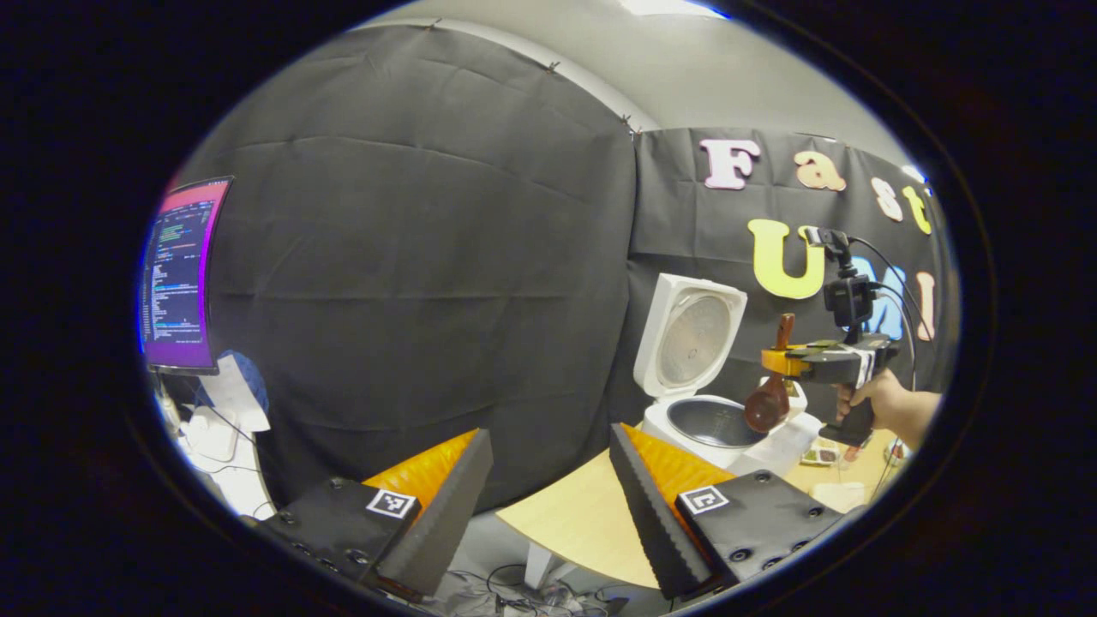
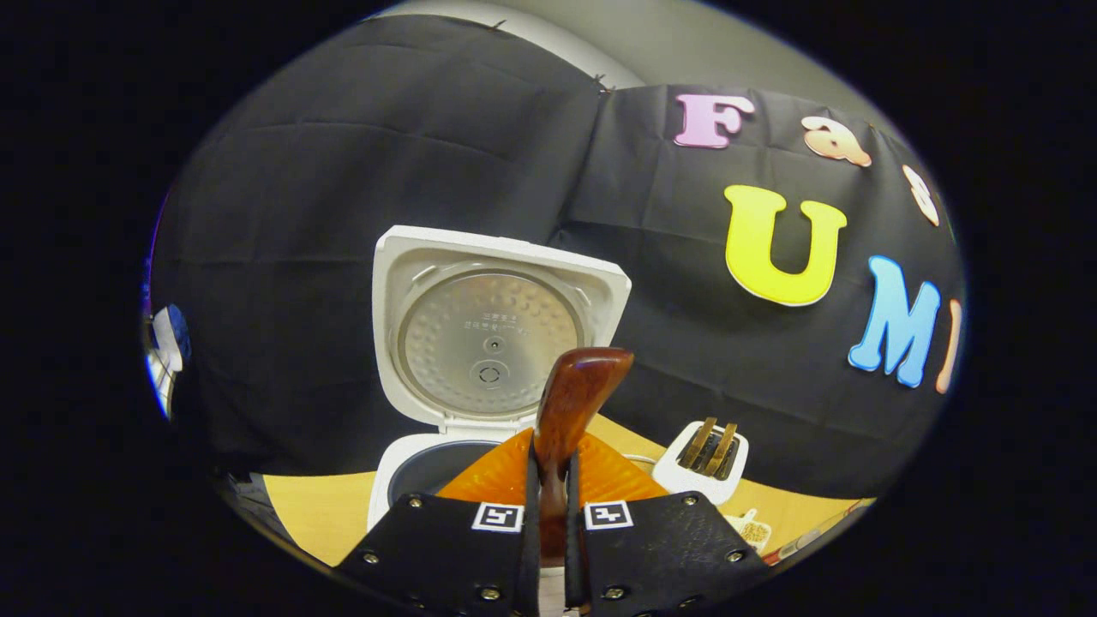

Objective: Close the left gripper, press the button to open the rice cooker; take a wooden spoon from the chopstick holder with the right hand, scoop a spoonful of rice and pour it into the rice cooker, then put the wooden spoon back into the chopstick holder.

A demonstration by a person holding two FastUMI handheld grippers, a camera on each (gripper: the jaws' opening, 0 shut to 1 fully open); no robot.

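Here the right gripper [image 2: 549, 506] has its jaws clamped on a wooden spoon [image 2: 570, 403], bowl hanging just above the open rice cooker [image 1: 716, 424] on the table [image 1: 583, 514]. The left gripper [image 1: 548, 501] hangs back, jaws apart.

The wooden spoon [image 2: 570, 403] bowl is hidden below the right hand-held gripper [image 2: 548, 514].

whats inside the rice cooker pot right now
The rice cooker stands open, lid up. Its dark inner pot looks bare where visible; the wooden spoon in the right gripper hides its right edge, so rice there cannot be ruled out.
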